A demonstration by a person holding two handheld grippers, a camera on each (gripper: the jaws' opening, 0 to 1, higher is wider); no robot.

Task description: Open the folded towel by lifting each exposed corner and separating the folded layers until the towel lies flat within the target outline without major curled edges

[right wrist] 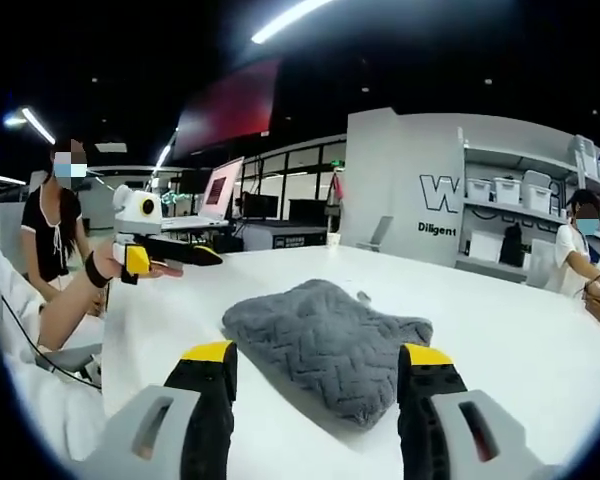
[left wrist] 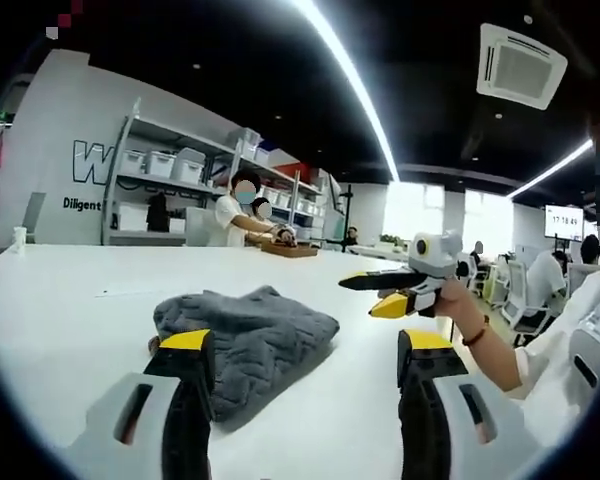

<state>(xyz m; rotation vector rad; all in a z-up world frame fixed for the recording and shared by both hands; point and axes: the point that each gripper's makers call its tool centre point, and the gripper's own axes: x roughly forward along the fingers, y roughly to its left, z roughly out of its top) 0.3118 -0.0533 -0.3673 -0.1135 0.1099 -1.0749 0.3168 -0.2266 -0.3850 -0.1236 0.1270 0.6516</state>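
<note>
Two jaws of left gripper [left wrist: 305, 350] stand apart, gripping nothing, low over white counter [left wrist: 70, 300]. Grey towel [left wrist: 248, 335] lies folded in bunched heap just ahead, left jaw overlapping its near edge. Right gripper [left wrist: 388, 293] hovers beyond towel, jaws slightly parted, empty.

Right gripper view: right gripper [right wrist: 320, 365] jaws wide, empty, towel [right wrist: 330, 340] between and beyond tips. Left gripper [right wrist: 180, 262] held off to side; whether its jaws are parted, cannot tell. No outline visible. Best next: pick top layer's exposed corner only, pinch shallow, lift slowly, peel outward.
</note>
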